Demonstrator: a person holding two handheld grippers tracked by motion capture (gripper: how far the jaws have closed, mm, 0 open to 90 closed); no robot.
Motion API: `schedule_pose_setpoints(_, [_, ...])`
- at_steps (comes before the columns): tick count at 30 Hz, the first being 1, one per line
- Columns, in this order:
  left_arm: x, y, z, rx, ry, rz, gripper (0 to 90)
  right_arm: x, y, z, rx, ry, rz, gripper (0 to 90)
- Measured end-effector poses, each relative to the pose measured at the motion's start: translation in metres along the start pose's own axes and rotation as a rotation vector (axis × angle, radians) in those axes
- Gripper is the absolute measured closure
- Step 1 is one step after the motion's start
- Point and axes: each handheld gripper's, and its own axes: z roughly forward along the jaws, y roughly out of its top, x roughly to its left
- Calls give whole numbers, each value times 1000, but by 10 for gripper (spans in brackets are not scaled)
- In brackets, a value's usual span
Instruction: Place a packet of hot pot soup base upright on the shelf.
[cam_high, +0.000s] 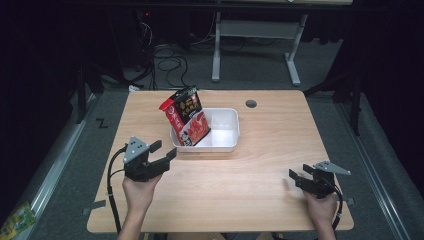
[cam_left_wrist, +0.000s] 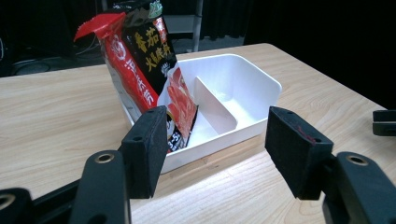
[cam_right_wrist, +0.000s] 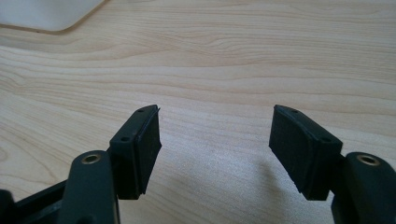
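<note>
One camera looks down from above the bench (cam_high: 270, 150); two ride low and close, all sharing the white bin (cam_left_wrist: 243, 88).

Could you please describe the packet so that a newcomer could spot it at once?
On the wooden table stands a white two-compartment bin. The packet leans upright in its left compartment, red and black with printed lettering, the only colourful thing there.

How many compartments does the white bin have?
2. The left compartment of the white bin holds the leaning red and black packet; the right compartment holds nothing.
</note>
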Motion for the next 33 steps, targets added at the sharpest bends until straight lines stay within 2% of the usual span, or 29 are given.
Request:
schedule_pose_setpoints(16, [-5,-17,-4,11,-13,-8,399,1,0,0,4,-2,5,343])
schedule_pose_setpoints(20, [-5,-21,-4,13,-27,-22,401,0,0,0,-1,2,-9,342])
schedule_pose_setpoints(33, [-5,-33,-4,27,-40,-41,401,0,0,0,2,3,-2,339])
